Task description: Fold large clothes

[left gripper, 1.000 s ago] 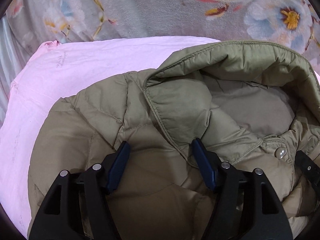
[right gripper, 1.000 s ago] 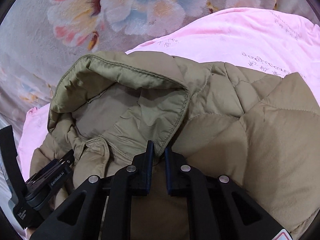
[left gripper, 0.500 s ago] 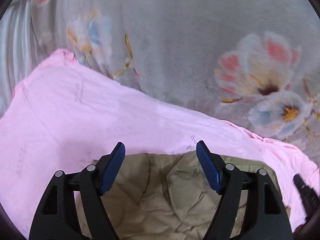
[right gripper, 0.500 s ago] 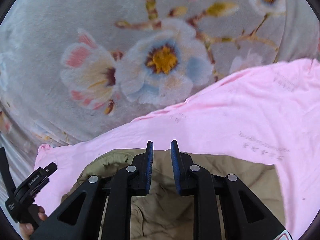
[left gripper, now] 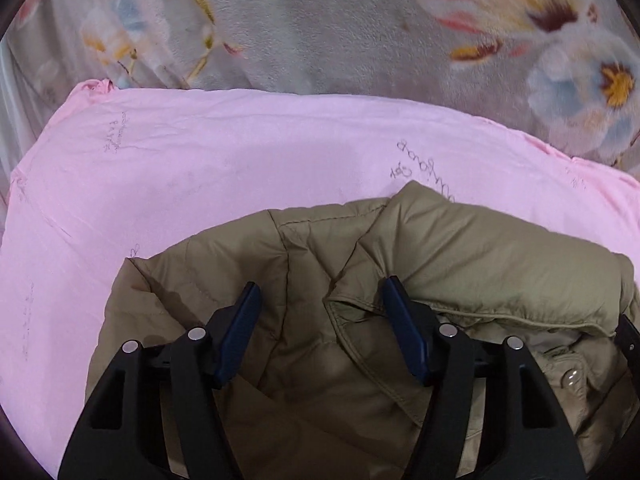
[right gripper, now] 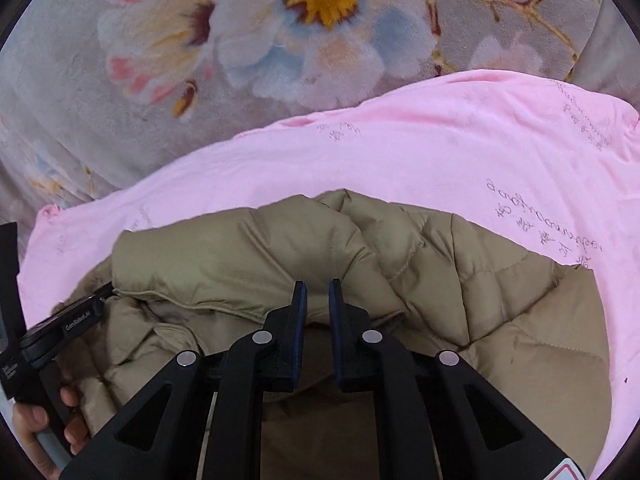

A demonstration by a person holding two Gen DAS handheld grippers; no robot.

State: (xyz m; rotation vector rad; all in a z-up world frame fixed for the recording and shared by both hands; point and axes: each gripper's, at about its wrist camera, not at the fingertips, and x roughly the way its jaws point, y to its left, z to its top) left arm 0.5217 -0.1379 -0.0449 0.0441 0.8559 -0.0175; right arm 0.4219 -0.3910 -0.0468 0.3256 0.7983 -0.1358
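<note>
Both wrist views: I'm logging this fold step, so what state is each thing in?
Olive quilted jacket: bunched and folded over itself on the pink sheet, snap button visible.
Pink sheet: spread flat under the jacket, lightly creased.
Floral blanket: spread beneath the sheet.
Left gripper: jaws wide open above the jacket.
Right gripper: jaws nearly closed, narrow gap, nothing visibly pinched.

Olive quilted jacket (left gripper: 460, 248), pink sheet (left gripper: 240, 160), grey floral blanket (right gripper: 280, 40)
</note>
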